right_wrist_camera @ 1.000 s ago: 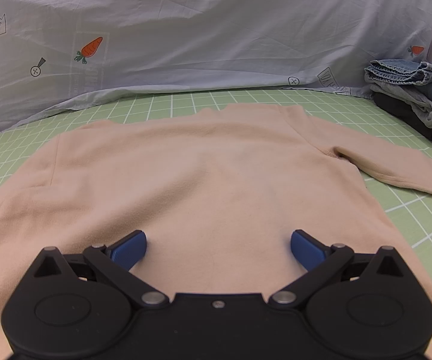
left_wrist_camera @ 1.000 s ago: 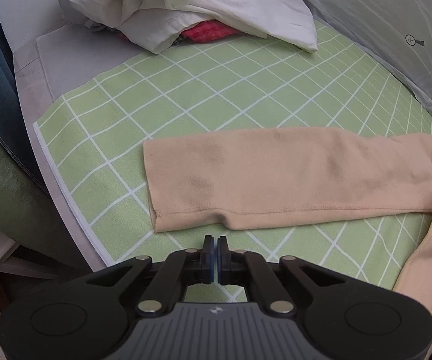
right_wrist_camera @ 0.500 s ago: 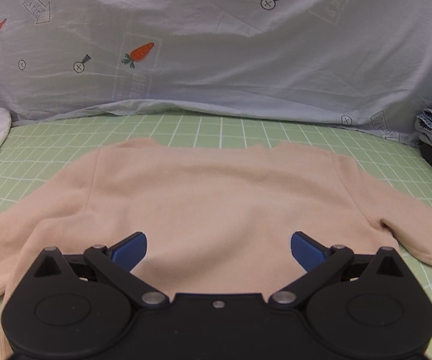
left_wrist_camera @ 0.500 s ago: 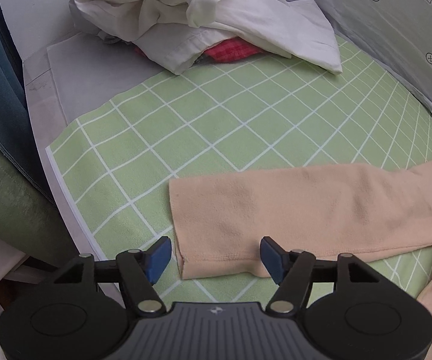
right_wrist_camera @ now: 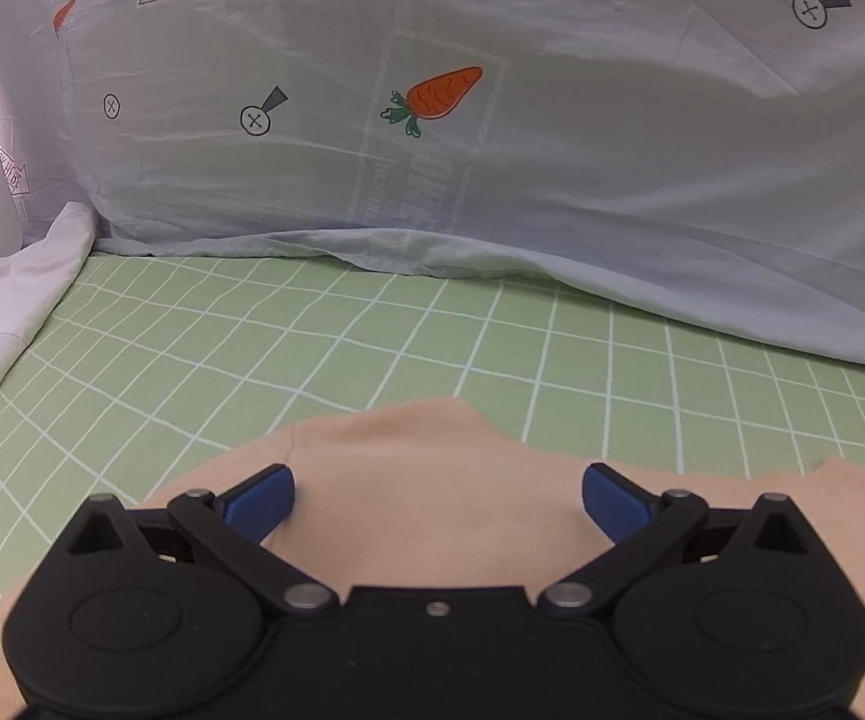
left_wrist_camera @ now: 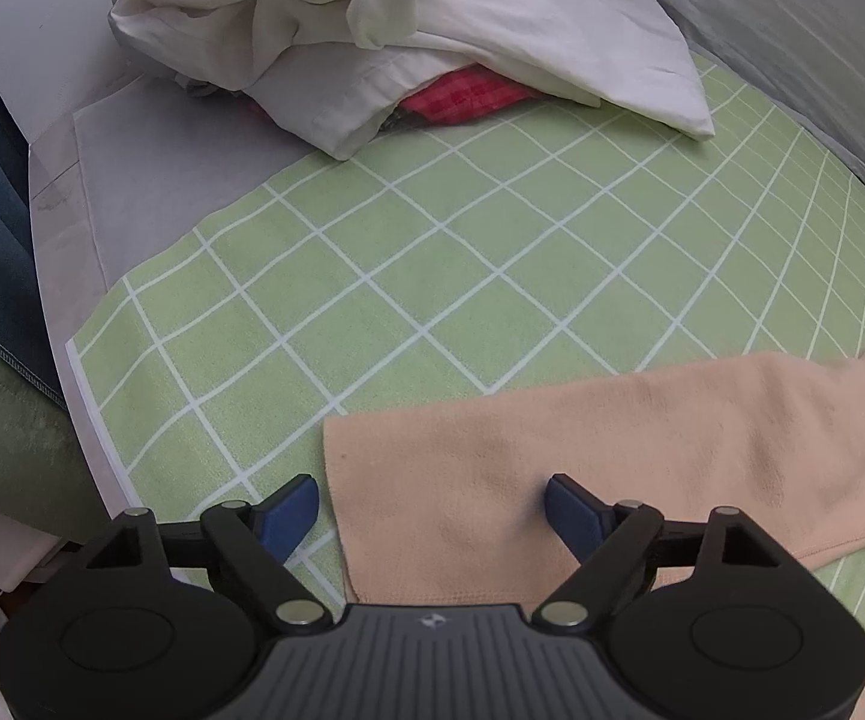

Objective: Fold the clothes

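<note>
Left gripper [left_wrist_camera: 431, 510]: my jaws have just been opening and now stand spread wide, released, straddling the cuff end of the peach fleece sweater's sleeve [left_wrist_camera: 582, 480]; one blue pad sits over the green mat, the other over the fabric, and nothing is pinched.

Risk at the cuff: if I close here, I judge I may catch only the top layer, or nip the mat along with it, because the cuff edge lies flat against the surface.

Right gripper [right_wrist_camera: 438, 498]: jaws spread just as wide and empty, hovering above the peach fleece sweater [right_wrist_camera: 432, 480] near its collar; I cannot tell whether the pads touch the cloth.

Risk at the collar: a grab from this angle could bunch the neckline and pull the body askew, so the fold line would come out crooked.

Where the garment is: spread flat on the light green checked mat [left_wrist_camera: 432, 276] with white grid lines, sleeve stretched out sideways.

Risk from slack: soft fleece will likely sag and drag; lifting one end alone could slide the whole sweater.

Crumpled white cloth pile [left_wrist_camera: 408, 36] over a red checked piece [left_wrist_camera: 462, 96]: well apart from the sleeve, at the mat's far corner; a wide sweep of the sleeve could snag it.

Pale grey carrot-print sheet [right_wrist_camera: 492, 150]: draped behind the mat, beyond the collar; overshooting forward would push into it.
</note>
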`<state>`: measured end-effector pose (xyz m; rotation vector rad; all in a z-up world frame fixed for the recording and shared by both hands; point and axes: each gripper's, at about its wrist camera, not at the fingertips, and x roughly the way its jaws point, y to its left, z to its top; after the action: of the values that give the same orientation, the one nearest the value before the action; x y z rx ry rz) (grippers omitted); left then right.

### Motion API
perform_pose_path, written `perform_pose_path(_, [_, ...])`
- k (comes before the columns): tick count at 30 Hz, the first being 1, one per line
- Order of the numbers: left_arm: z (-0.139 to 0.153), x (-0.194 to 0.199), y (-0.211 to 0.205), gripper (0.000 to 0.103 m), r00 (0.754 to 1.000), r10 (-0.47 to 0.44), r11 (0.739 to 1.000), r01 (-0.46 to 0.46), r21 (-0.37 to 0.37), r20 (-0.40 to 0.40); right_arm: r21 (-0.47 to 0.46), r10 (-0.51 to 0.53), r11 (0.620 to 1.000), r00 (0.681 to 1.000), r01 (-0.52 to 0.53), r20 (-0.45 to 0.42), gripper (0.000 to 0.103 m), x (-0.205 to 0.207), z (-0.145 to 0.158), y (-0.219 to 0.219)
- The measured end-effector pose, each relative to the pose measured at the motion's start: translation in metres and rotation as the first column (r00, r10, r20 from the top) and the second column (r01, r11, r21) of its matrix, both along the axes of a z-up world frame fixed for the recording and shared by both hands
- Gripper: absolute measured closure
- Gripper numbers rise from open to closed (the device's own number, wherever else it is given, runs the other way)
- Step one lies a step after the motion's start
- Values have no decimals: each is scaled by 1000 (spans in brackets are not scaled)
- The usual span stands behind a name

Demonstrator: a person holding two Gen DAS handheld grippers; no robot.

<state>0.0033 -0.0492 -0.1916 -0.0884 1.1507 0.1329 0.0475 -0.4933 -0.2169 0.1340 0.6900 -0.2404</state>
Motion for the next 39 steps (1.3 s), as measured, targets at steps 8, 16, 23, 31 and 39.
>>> perform_pose_path(8, [-2,0,-1,14,1000,-6,1000,6,4,11,10,108,994,993,-108,-36,0,18,-16,-3])
perform_pose_path(16, [-6,-1,2,2,1000,11,1000,-11,9,10,-13,97,995,995,-97,-26,3,29,-18,-2])
perform_pose_path(23, [-9,-5,4,0,1000,14,1000,-15,7,8,-15,40,999,999,-41,-34,0,47,-20,-9])
perform_pose_path(31, [-8,-11,5,2,999,34,999,-34,0,-7,19,30,999,997,-29,-72,0,43,-13,-15])
perform_pose_path(39, [4,-13,-18,59,996,-73,997,73,-4,43,-3,-63,998,998,63,8,0,-64,10,-2])
